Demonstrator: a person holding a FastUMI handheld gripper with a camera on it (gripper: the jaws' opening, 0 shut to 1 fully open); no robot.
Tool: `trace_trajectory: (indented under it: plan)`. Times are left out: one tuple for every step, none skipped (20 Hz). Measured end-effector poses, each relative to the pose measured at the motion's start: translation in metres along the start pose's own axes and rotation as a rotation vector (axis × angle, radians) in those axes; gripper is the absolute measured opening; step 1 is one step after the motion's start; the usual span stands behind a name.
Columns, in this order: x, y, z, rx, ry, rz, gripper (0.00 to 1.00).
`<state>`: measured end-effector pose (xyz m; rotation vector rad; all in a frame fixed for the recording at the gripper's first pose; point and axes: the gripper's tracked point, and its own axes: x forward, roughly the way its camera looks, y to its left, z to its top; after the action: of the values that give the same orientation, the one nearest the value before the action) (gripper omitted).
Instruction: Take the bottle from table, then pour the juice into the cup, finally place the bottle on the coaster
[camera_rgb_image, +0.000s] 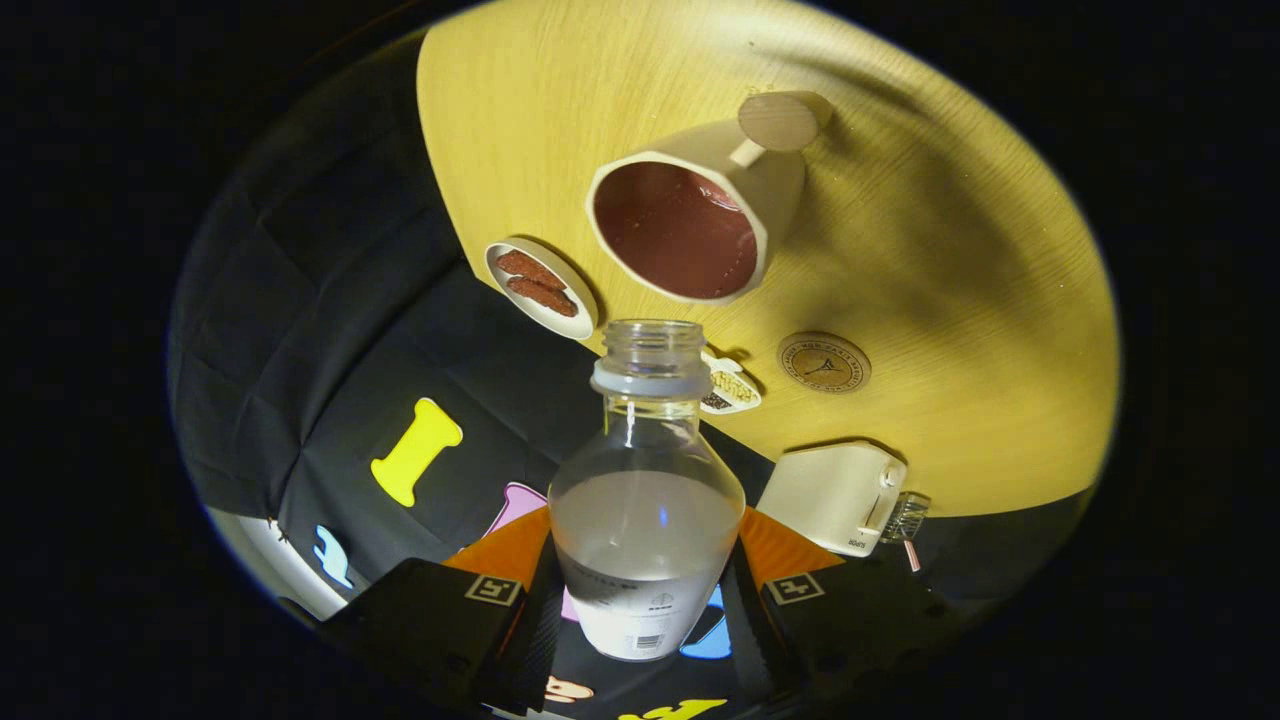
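Note:
My gripper (645, 590) is shut on a clear, uncapped bottle (645, 500) whose body sits between the two fingers, with whitish juice in its lower part. The bottle is tipped, its open mouth aimed toward a cream cup (690, 215) with a dark red inside that stands on the wooden table (950, 250) just beyond the mouth. A gap separates the mouth from the cup's rim, and no juice runs out. A round wooden coaster (823, 362) with a printed emblem lies on the table beside the bottle's neck, apart from the cup.
A small oval dish (541, 285) with two brown pieces sits near the table's edge beside the cup. A little dish of pale bits (731, 388) lies behind the bottle's neck. A cream toaster (838, 497) stands at the table's edge next to the coaster.

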<state>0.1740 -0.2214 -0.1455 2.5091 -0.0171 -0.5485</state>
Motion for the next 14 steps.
trace_trajectory:
  plan:
    - [-0.001, -0.001, -0.003, -0.039, -0.005, 0.011, 0.73]
    - [-0.003, -0.001, -0.009, -0.085, -0.007, 0.020, 0.73]
    - [-0.007, -0.001, -0.013, -0.138, -0.015, 0.035, 0.73]
    - [-0.011, -0.001, -0.017, -0.203, -0.026, 0.051, 0.73]
    - [-0.016, 0.000, -0.022, -0.283, -0.043, 0.074, 0.73]
    - [-0.021, 0.002, -0.022, -0.383, -0.070, 0.102, 0.73]
    - [-0.027, 0.001, -0.025, -0.497, -0.090, 0.118, 0.73]
    - [-0.035, -0.005, -0.029, -0.621, -0.100, 0.127, 0.73]
    - [-0.043, -0.012, -0.033, -0.762, -0.109, 0.134, 0.73]
    - [-0.052, -0.019, -0.037, -0.889, -0.109, 0.141, 0.73]
    - [-0.063, -0.026, -0.043, -1.011, -0.104, 0.155, 0.73]
    - [-0.074, -0.033, -0.050, -1.125, -0.095, 0.170, 0.73]
    - [-0.083, -0.041, -0.057, -1.240, -0.081, 0.177, 0.73]
    - [-0.087, -0.052, -0.064, -1.356, -0.063, 0.177, 0.72]
